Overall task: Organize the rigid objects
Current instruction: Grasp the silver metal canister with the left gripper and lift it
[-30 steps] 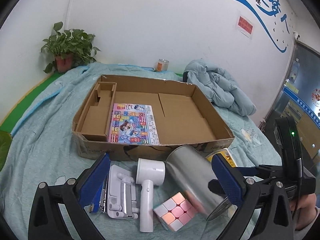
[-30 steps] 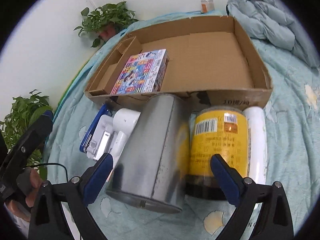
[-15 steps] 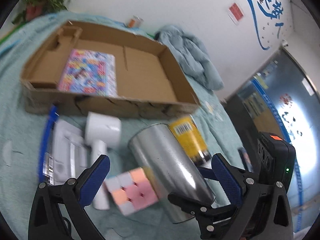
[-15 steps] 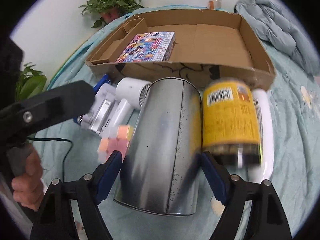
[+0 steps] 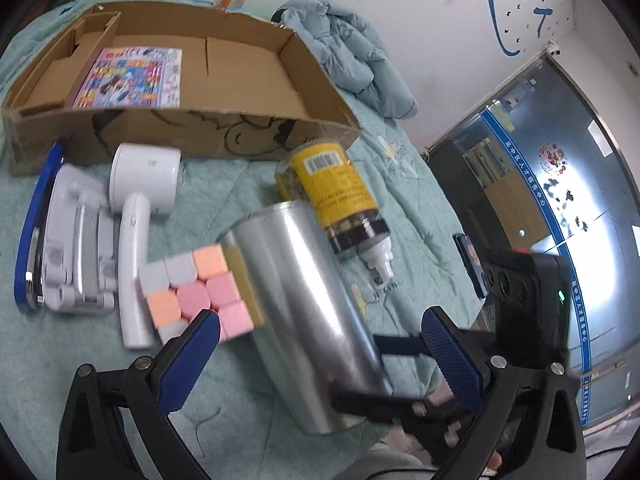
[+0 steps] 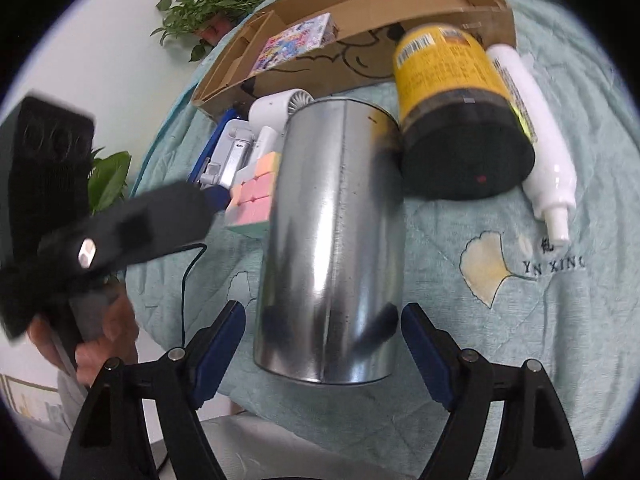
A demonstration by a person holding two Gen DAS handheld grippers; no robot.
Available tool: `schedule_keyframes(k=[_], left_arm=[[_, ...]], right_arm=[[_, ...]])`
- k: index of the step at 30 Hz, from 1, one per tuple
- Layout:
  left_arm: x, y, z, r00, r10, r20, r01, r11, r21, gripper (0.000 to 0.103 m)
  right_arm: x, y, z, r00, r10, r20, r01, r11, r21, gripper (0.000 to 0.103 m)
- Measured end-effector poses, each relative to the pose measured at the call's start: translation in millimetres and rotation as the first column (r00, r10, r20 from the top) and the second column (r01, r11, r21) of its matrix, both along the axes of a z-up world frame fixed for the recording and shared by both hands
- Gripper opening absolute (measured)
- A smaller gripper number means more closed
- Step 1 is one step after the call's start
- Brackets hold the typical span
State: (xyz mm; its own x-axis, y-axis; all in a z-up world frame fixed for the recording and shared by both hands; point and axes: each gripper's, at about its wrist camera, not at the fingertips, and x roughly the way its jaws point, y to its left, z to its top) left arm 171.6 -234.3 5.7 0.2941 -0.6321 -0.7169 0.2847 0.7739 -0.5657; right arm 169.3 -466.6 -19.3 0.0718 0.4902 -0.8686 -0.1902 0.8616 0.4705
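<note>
Tin: shiny cylindrical metal tin (image 6: 330,240) lies on its side on the pale green quilted blanket (image 6: 500,320), near end between the blue pads of the right gripper (image 6: 320,344); also seen in the left view (image 5: 304,320).
Right gripper: jaws spread to either side of the tin's near rim; whether the pads touch the metal cannot be told, narrow gaps seem to show on both sides.
Left gripper: (image 5: 320,356) released, blue pads wide apart, holding nothing; it points over the tin from the side.
Jar: yellow-labelled cylindrical jar with a dark base (image 6: 456,120) lies on its side just beside the tin, on its right.
Bottle: white plastic bottle with a nozzle (image 6: 536,140) lies against the far side of the jar.
Cube: pastel pink-and-orange puzzle cube (image 5: 196,292) sits touching the tin's left flank.
Dryer: small white hair dryer (image 5: 138,216) lies left of the cube.
Stand: white folding holder on a blue-edged base (image 5: 72,248) lies just beside the dryer.
Box: wide shallow cardboard box (image 5: 224,136) stands beyond all these items, open at the top.
Book: colourful flat picture book (image 5: 132,78) lies inside the box, towards its left part.
Jacket: crumpled light blue jacket (image 5: 352,60) lies to the right of the box.
</note>
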Motion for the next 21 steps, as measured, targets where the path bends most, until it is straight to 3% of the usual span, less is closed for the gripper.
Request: schedule_keyframes(k=[4, 7, 12, 21], left_arm=[[-14, 3, -9, 1.0, -0.002, -0.019, 0.002, 1.0, 0.016, 0.101], [-17, 5, -19, 0.999, 0.011, -0.053, -0.011, 1.0, -0.005, 0.101], [-13, 1, -36, 0.994, 0.008, -0.109, -0.012, 0.999, -0.038, 0.101], [6, -30, -65, 0.983, -0.02, -0.18, 0.01, 0.998, -0.057, 0.093]], right_arm=[[4, 9, -10, 1.0, 0.007, -0.01, -0.007, 1.0, 0.004, 0.085], [4, 19, -17, 0.999, 0.039, 0.018, -0.039, 0.999, -0.022, 0.087], [4, 22, -33, 0.998, 0.061, -0.017, -0.062, 0.998, -0.025, 0.091], [7, 15, -22, 0.997, 0.08, 0.019, -0.08, 0.997, -0.024, 0.087]])
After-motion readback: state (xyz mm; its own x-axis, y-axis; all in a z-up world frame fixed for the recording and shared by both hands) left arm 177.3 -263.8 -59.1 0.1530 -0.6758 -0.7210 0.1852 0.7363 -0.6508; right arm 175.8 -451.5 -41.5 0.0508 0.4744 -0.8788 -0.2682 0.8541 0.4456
